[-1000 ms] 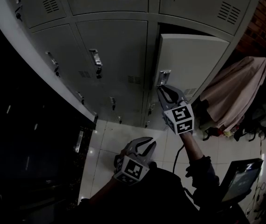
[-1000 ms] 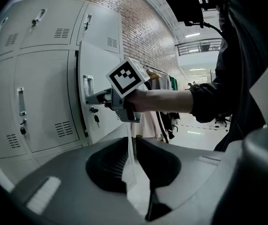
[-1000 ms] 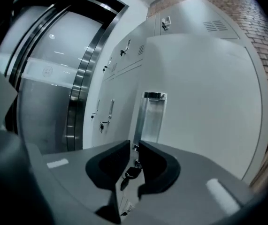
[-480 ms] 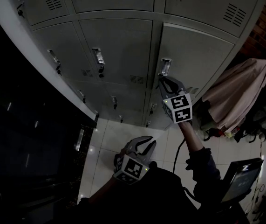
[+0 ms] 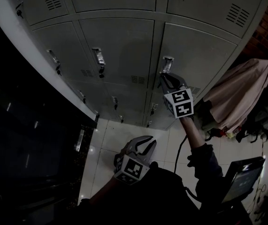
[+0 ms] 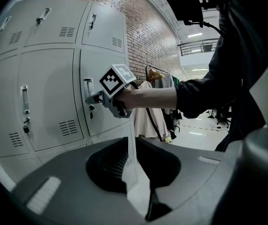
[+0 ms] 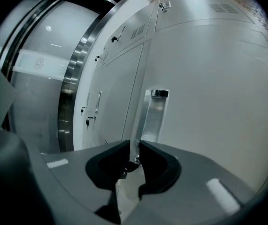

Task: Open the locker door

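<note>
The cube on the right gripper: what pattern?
The cube bears black-and-white square markers, clearest in the left gripper view.

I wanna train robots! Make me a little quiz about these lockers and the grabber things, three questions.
1. Pick one: the right gripper has its jaws at A) the door handle, B) the hanging garment, C) the floor.
2. True or false: the locker door stands wide open.
3. Which gripper hangs low with nothing between its jaws?

Key: 1. A. 2. False, it lies flush with its neighbours. 3. The left gripper.
</note>
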A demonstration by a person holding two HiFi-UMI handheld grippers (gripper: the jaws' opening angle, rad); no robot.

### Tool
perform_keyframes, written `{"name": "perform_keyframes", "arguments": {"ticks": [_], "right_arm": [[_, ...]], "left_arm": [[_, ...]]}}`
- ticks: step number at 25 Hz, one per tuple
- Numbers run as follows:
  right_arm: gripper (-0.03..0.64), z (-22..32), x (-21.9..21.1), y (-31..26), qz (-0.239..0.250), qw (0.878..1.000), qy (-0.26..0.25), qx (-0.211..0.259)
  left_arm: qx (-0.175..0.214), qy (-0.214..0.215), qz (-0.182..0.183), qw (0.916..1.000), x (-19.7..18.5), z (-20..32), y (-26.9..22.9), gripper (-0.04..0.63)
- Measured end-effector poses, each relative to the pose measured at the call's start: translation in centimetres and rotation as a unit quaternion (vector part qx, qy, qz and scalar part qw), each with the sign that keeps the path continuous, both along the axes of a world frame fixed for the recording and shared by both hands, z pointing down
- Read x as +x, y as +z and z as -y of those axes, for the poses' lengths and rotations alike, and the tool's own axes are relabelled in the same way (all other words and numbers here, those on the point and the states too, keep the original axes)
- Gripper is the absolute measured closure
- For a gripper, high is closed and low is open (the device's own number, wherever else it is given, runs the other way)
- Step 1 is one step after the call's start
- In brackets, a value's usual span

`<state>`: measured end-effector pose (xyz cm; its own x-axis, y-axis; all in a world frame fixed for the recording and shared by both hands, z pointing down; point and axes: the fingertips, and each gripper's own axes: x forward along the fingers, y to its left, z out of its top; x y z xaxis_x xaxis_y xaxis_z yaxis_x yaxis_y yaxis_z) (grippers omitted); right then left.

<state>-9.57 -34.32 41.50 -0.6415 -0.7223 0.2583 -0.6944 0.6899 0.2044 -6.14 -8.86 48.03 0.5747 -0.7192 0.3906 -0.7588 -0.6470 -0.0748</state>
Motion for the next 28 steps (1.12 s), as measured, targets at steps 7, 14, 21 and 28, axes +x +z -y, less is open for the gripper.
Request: {"name": "perform_keyframes", "arguments": {"ticks": [7,14,21,28], "right_arm": [[0.566,-1.2,0.1,0.2,0.01,1.0,0.001,-0.008],[0.558,-9.6,2.6,2.5,0.044,0.998,-0.002,-0.036],[0.56,-17.8,7.3,3.7,0.054,0.997,0.007,-0.056],[0.565,-20.8,9.8,4.1,0.056,0.996,0.031,-0.061]], "left_arm": [[-0.018,-0.003,-0.005,0.9998,-0.4,0.0,-1.0,0.543],[0.01,0.02,-0.005,0.9997,-0.1,0.8,-0.8,0.543],[0.003,0.039,-0.002,0.9992,0.8,1.1,-0.5,0.543],[0.002,0.066,-0.001,0.9978,2.4,0.9,-0.4,0.543]]}}
